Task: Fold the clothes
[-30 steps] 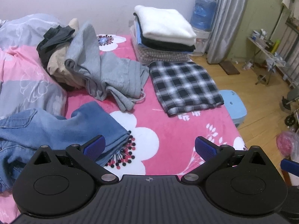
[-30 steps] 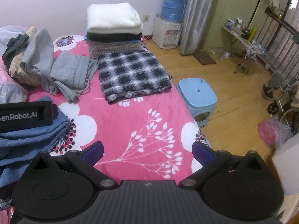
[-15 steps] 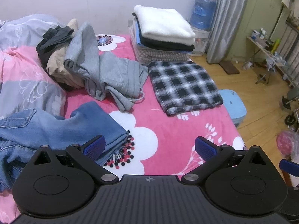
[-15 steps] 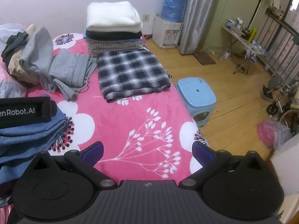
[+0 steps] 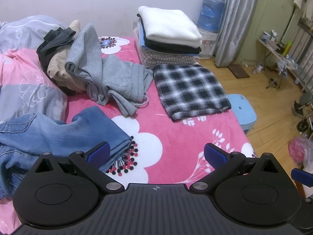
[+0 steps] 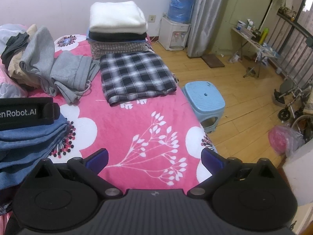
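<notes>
Blue jeans (image 5: 49, 133) (image 6: 29, 143) lie crumpled on the pink flowered bedspread (image 5: 172, 137) (image 6: 137, 125), at the near left. My left gripper (image 5: 156, 154) is open above the spread, its left finger over the jeans' hem. My right gripper (image 6: 154, 158) is open too, hovering empty over the bed's front right. A grey sweatshirt (image 5: 109, 78) (image 6: 58, 70) is heaped further back on a pile of dark and tan clothes (image 5: 56, 58). A folded plaid shirt (image 5: 187, 88) (image 6: 135, 76) lies flat in front of a folded stack topped in white (image 5: 168, 29) (image 6: 117, 21).
A pink and grey duvet (image 5: 23, 74) bunches at the left. Off the bed's right edge stands a light blue stool (image 6: 203, 101) on the wooden floor. A water dispenser (image 6: 176, 33), a curtain (image 6: 207, 15), a cluttered side table (image 6: 252, 37) and a wheelchair (image 6: 291, 96) stand beyond.
Both cameras have shifted slightly; the clothes sit a little differently in frame. Nothing on the bed has moved and both grippers stay open.
</notes>
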Tool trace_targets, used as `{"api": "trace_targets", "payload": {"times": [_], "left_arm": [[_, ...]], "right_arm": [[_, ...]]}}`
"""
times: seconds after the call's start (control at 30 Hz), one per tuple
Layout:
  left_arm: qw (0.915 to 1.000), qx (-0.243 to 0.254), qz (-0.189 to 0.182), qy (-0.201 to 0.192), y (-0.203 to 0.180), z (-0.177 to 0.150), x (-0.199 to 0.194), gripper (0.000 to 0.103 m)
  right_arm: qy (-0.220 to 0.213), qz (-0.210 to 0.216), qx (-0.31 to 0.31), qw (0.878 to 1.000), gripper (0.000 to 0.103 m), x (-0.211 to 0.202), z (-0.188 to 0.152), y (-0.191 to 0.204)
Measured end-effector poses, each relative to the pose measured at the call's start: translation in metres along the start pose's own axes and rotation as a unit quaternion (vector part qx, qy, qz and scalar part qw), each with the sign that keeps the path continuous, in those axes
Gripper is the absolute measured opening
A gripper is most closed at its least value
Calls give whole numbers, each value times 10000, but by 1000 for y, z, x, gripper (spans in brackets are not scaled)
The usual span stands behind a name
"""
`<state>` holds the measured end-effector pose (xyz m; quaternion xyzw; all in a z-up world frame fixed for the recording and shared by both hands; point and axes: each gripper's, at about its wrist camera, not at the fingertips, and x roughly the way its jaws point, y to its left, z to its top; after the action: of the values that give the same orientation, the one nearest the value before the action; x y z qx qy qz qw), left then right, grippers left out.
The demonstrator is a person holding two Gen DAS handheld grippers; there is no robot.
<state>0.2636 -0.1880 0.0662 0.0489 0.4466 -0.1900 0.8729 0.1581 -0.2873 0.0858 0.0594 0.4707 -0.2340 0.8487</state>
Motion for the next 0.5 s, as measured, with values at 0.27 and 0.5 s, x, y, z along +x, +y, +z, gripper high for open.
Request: {"api": "trace_targets", "payload": {"times": [0.27, 0.5], "left_arm": [[10000, -5, 11, 12, -1, -1, 0, 103], [10000, -13, 30, 23, -1, -3, 1, 103]], "right_arm": [[-7, -13, -3, 10000, 103, 0, 0, -2], [-14, -25, -8, 10000, 103, -1, -2, -1]]}}
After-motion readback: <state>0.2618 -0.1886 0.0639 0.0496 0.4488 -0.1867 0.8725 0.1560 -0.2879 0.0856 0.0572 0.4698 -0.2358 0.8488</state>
